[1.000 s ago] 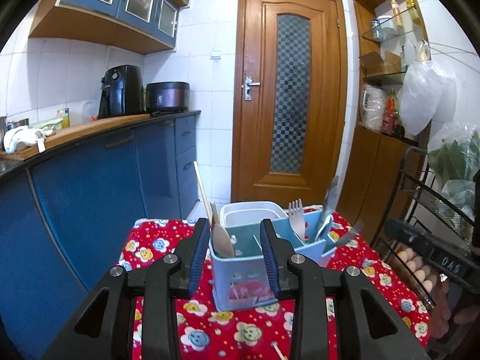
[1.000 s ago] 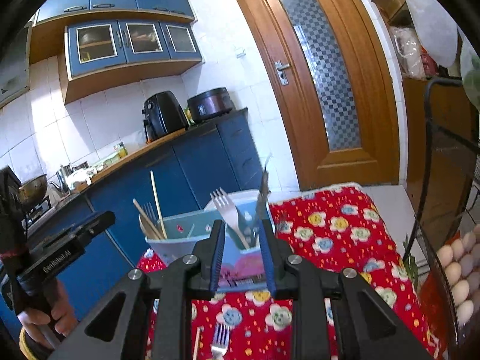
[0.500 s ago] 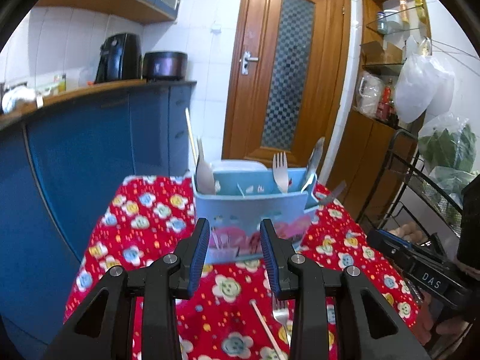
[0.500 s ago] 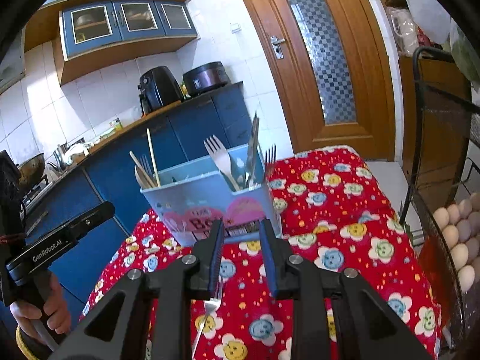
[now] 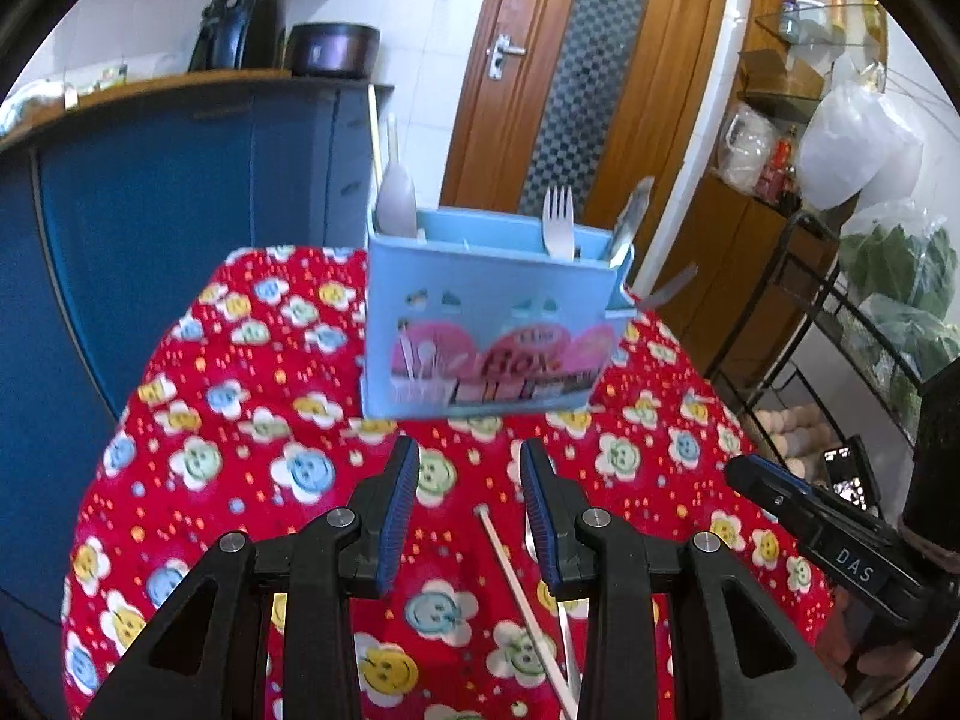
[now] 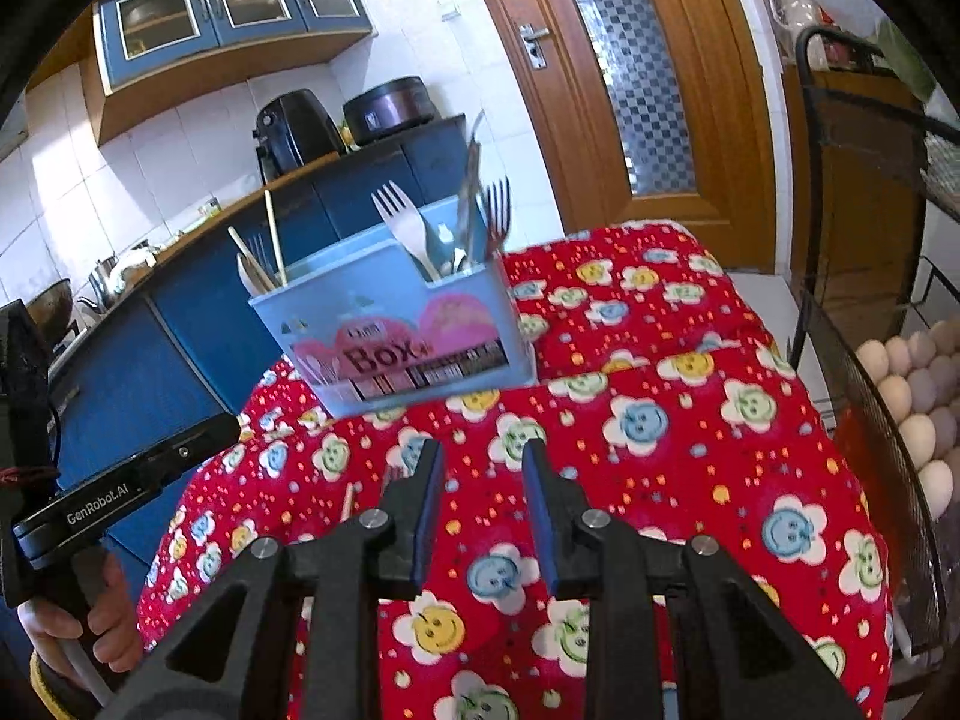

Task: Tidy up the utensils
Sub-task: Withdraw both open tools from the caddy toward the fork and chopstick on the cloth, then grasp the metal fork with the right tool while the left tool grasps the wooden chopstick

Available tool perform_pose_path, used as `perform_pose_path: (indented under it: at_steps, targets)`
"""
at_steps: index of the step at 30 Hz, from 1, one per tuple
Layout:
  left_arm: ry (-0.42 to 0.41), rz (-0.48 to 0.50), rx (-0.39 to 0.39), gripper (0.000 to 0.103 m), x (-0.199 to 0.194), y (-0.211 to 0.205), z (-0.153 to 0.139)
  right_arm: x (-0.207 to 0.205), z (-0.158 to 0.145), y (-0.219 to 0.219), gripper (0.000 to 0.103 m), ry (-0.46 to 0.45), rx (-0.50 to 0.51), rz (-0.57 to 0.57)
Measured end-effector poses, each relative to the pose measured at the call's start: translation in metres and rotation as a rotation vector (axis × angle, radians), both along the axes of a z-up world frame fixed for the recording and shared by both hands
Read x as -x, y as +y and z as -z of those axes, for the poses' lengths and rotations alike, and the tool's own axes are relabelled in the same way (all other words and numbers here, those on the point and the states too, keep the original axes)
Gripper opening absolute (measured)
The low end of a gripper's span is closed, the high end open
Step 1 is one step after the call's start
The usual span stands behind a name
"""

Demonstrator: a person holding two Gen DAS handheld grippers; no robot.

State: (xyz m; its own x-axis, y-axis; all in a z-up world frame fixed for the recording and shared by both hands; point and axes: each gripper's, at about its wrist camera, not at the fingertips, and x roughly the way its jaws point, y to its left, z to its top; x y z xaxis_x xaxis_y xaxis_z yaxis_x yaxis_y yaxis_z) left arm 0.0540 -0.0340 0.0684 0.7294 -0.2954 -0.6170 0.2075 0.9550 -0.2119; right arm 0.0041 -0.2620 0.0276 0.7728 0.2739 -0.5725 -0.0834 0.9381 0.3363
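The pale blue plastic utensil box (image 5: 492, 324) stands at twelve o'clock on the red flowered tablecloth (image 5: 240, 420). The left gripper (image 5: 465, 516) and right gripper (image 6: 483, 516), fingers spread and empty, hover low, probably to reach the loose white chopstick (image 5: 516, 588) at five o'clock.

A home kitchen: blue cabinets (image 6: 228, 18) above tiled walls, an air fryer (image 6: 294, 126) and cooker pot (image 6: 390, 105) on the worktop (image 5: 150, 84), eggs (image 6: 912, 384) racked nearby.
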Motion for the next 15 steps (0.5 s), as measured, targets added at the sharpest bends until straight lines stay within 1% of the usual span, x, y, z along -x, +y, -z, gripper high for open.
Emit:
perform_pose_path:
  at_steps: [9, 15]
  targets:
    - [0.102, 0.034, -0.013, 0.036, -0.006, -0.013, 0.028, 0.002, 0.021, -0.01, 0.031, 0.055, -0.023, 0.006]
    - [0.177, 0.059, -0.012, 0.036, -0.012, -0.021, 0.048, 0.002, 0.028, -0.018, 0.032, 0.077, -0.036, 0.016]
